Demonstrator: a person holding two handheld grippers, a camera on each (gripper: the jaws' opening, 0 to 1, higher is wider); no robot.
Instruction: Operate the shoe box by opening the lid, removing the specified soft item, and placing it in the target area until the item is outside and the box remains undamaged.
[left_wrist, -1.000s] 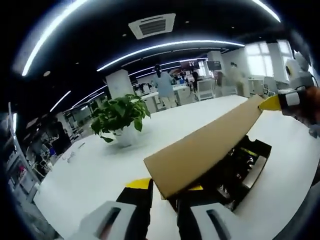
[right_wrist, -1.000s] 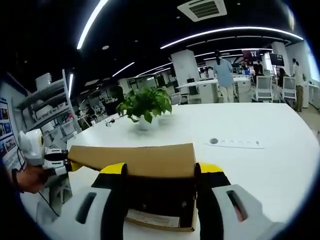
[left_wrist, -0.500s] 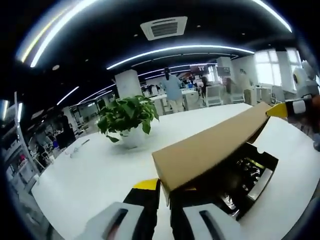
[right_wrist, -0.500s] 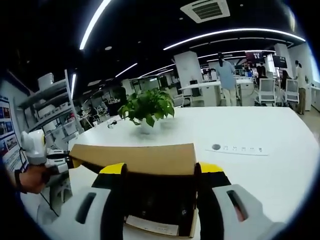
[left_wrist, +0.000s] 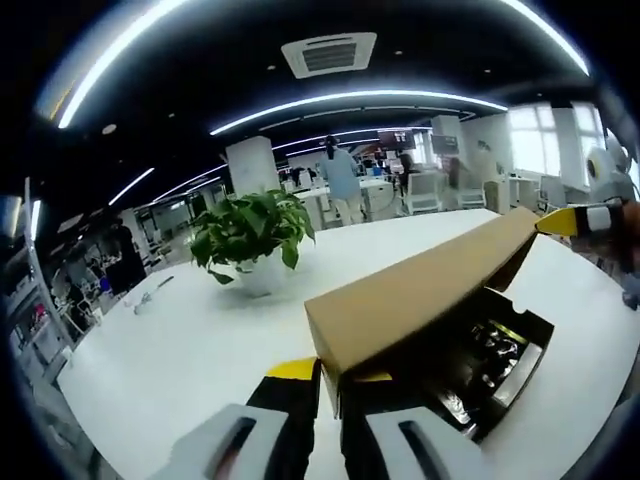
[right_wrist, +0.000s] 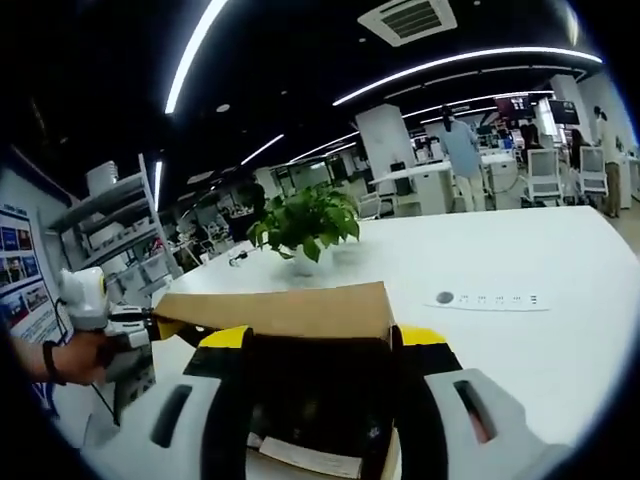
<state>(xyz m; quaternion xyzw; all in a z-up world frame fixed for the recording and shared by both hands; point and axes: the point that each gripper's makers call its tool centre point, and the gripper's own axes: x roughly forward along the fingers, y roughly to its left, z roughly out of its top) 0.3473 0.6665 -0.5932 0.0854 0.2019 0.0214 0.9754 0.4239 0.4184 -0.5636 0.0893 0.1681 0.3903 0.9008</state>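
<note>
1. Long curved ceiling light strips (left_wrist: 350, 98) give the main light in both views; against the dark ceiling they glare white.
2. Daylight enters through windows (left_wrist: 545, 125) at the far right of the left gripper view, where they are blown out.
3. The white tabletop (right_wrist: 520, 340) is bright and evenly lit, with soft, faint shadows.
4. The open box interior (left_wrist: 480, 350) is dark, and detail inside is hard to read.
5. Fisheye bending is strong: straight lines bow near the edges.
6. The near tool bodies at the bottom are slightly soft; the distant office background is small and somewhat blurred.
</note>
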